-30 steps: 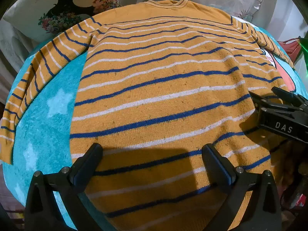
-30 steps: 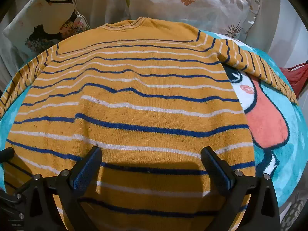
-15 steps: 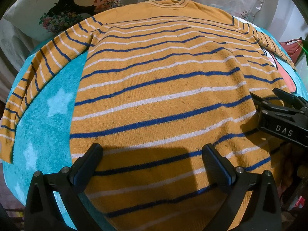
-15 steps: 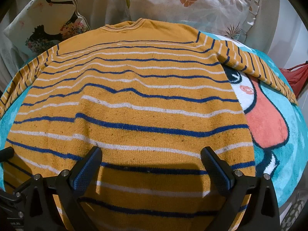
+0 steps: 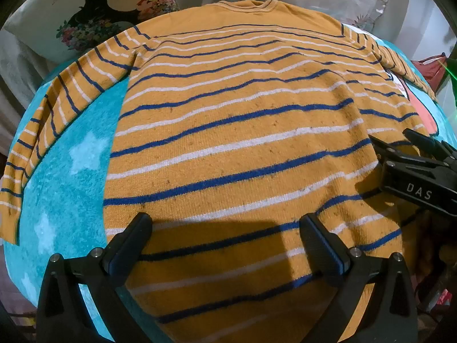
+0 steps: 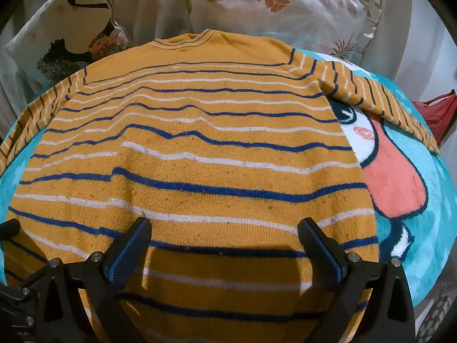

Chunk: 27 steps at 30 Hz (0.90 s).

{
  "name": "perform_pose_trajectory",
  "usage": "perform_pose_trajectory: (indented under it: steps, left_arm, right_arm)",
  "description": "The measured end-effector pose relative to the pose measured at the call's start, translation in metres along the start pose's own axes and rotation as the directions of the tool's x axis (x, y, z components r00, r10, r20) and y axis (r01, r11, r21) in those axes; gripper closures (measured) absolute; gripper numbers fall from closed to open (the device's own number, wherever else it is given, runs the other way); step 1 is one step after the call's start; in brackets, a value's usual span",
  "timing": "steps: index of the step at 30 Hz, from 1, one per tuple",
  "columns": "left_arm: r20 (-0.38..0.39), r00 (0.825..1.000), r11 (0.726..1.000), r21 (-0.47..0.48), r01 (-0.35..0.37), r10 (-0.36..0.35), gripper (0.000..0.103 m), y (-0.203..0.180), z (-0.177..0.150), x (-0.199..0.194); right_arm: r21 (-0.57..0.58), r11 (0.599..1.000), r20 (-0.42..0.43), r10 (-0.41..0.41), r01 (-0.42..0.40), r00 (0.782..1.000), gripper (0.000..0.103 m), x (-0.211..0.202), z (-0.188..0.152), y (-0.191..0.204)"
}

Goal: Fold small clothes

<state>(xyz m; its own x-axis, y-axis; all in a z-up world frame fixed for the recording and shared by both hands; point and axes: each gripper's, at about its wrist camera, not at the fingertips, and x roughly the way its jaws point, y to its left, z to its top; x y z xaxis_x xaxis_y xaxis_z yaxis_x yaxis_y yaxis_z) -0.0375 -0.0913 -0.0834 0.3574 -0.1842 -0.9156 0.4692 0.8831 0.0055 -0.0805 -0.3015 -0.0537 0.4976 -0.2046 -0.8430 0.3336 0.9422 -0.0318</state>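
Note:
An orange sweater (image 5: 242, 120) with blue and white stripes lies spread flat, collar far from me, on a turquoise blanket (image 5: 65, 171). Its left sleeve (image 5: 54, 114) slants down the left side; its right sleeve (image 6: 380, 97) runs off to the right. My left gripper (image 5: 225, 237) hovers open over the sweater's lower left part, nothing between its fingers. My right gripper (image 6: 222, 243) is open too, above the lower right part near the hem. From the left wrist view the right gripper (image 5: 400, 145) juts in at the right edge. The hem itself is hidden below both grippers.
Patterned pillows (image 6: 271, 3) lean behind the collar, another floral one (image 5: 94, 20) at the back left. The blanket shows white stars (image 5: 85, 154) on the left and a pink-and-white cartoon figure (image 6: 391, 183) on the right. A red item (image 6: 437, 111) sits at the far right.
Almost nothing has changed; in the left wrist view the right gripper has drifted slightly downward. Both grippers stay open above the sweater.

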Motion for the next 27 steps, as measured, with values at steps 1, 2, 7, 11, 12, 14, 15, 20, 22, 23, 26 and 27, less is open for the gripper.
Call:
perform_pose_trajectory:
  steps: [1, 2, 7, 11, 12, 14, 15, 20, 22, 23, 26, 27]
  left_arm:
    - [0.0, 1.0, 1.0, 0.001, 0.001, -0.001, 0.0, 0.0001, 0.0, -0.0001]
    - [0.0, 1.0, 1.0, 0.002, 0.002, -0.002, 0.0, 0.0002, 0.0, -0.0002]
    - [0.0, 1.0, 1.0, 0.006, 0.006, -0.006, 0.0, 0.0008, 0.0004, -0.0004]
    - [0.001, 1.0, 1.0, 0.009, 0.008, -0.008, 0.0, 0.0008, 0.0006, -0.0006]
    - [0.001, 1.0, 1.0, 0.009, 0.009, -0.009, 0.0, 0.0009, 0.0007, -0.0006]
    - [0.001, 1.0, 1.0, 0.009, 0.009, -0.009, 0.0, 0.0007, 0.0008, -0.0006]
    - [0.001, 1.0, 1.0, 0.008, 0.008, -0.008, 0.0, 0.0006, 0.0008, -0.0005]
    - [0.001, 1.0, 1.0, 0.007, 0.008, -0.008, 0.0, 0.0005, 0.0008, -0.0006]
    - [0.001, 1.0, 1.0, 0.006, 0.008, -0.008, 0.0, 0.0007, 0.0009, -0.0007]
    - [0.001, 1.0, 1.0, 0.007, 0.009, -0.009, 0.0, 0.0008, 0.0008, -0.0007]
    - [0.005, 1.0, 1.0, 0.009, 0.008, -0.008, 0.0, 0.0003, 0.0003, -0.001]
    - [0.009, 1.0, 1.0, 0.01, 0.007, -0.007, 0.0, -0.0001, -0.0001, -0.0013]
  right_arm:
    - [0.001, 1.0, 0.001, -0.001, 0.001, 1.0, 0.0, -0.0002, -0.0002, 0.0]
    - [0.002, 1.0, 0.001, -0.002, 0.002, 1.0, 0.0, -0.0004, -0.0005, 0.0002]
    - [0.005, 1.0, 0.005, -0.004, 0.004, 1.0, 0.0, -0.0006, -0.001, 0.0004]
    - [0.007, 1.0, 0.009, -0.007, 0.007, 1.0, 0.0, -0.001, -0.0013, 0.0004]
    - [0.007, 1.0, 0.01, -0.008, 0.008, 1.0, 0.0, -0.0012, -0.0017, 0.0008]
    - [0.007, 1.0, 0.014, -0.009, 0.009, 1.0, 0.0, -0.0016, -0.0025, 0.0008]
    - [0.007, 1.0, 0.017, -0.009, 0.009, 1.0, 0.0, -0.0018, -0.0029, 0.0008]
    - [0.009, 1.0, 0.021, -0.012, 0.011, 1.0, 0.0, -0.002, -0.0036, 0.0017]
    - [0.009, 1.0, 0.022, -0.012, 0.011, 1.0, 0.0, -0.0021, -0.0041, 0.0019]
    - [0.009, 1.0, 0.022, -0.012, 0.012, 1.0, 0.0, -0.0021, -0.0039, 0.0019]
    - [0.008, 1.0, 0.019, -0.011, 0.011, 1.0, 0.0, -0.0022, -0.0043, 0.0018]
    - [0.008, 1.0, 0.016, -0.01, 0.01, 1.0, 0.0, -0.002, -0.0039, 0.0014]
